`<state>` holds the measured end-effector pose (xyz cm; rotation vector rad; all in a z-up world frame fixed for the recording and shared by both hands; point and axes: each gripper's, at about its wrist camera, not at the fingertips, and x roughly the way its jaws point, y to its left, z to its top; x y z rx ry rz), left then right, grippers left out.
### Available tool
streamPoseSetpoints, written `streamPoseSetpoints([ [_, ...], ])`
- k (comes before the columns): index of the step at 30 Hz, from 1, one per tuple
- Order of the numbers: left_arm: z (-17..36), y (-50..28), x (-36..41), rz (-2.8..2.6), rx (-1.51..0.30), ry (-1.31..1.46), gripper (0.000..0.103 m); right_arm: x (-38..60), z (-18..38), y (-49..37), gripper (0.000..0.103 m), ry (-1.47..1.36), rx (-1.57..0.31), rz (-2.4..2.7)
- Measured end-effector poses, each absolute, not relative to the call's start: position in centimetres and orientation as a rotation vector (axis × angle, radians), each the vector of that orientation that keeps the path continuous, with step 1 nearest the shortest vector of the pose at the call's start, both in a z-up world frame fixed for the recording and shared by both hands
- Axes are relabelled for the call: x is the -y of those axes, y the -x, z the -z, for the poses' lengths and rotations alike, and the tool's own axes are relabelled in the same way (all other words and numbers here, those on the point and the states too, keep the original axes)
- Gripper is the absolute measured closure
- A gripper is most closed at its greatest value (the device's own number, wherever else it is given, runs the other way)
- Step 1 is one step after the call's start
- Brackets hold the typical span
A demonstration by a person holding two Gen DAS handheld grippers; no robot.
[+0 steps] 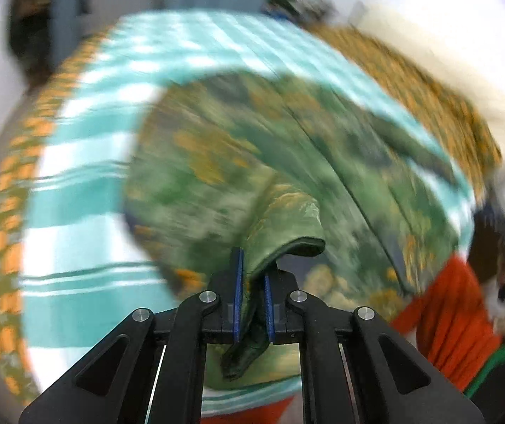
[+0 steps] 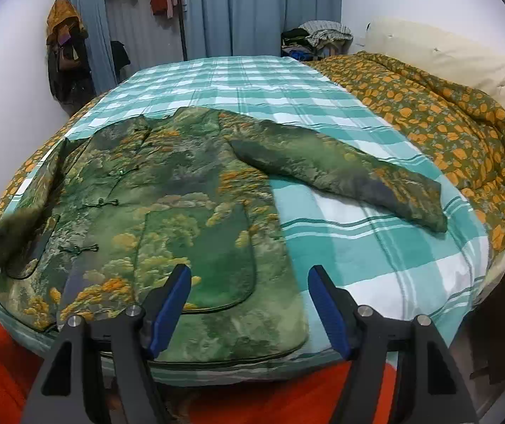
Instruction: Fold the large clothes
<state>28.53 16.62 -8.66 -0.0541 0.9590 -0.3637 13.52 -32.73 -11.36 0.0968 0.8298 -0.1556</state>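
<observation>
The bed (image 2: 340, 247) carries the green padded jacket (image 2: 181, 212), spread face-up — soft, bulky, floppy, best taken by cuffs or hem. Left claw (image 1: 252, 300) pinches a sleeve (image 1: 287, 219) cuff; right claw (image 2: 248, 304) gapes empty above the hem.

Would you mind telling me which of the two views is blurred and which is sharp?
Left wrist view: heavily motion-smeared across the jacket and checked blanket, though the left gripper itself stays crisp. Right wrist view: sharp and evenly lit, with fisheye bending at the edges.
</observation>
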Motion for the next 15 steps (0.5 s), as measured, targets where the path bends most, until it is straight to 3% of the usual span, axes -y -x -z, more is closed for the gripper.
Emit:
streamPoseSetpoints([
  [5,7.3,-28.6,-27.5,0.096,-0.896,0.216,0.095,31.9,11.4,-14.2,0.033,-0.092,-0.827,0.135],
  [15,12.1,-25.3,-42.6,-0.399,-0.898,0.471,0.091,31.1,11.9,-14.7,0.033,-0.065,-0.850,0.124],
])
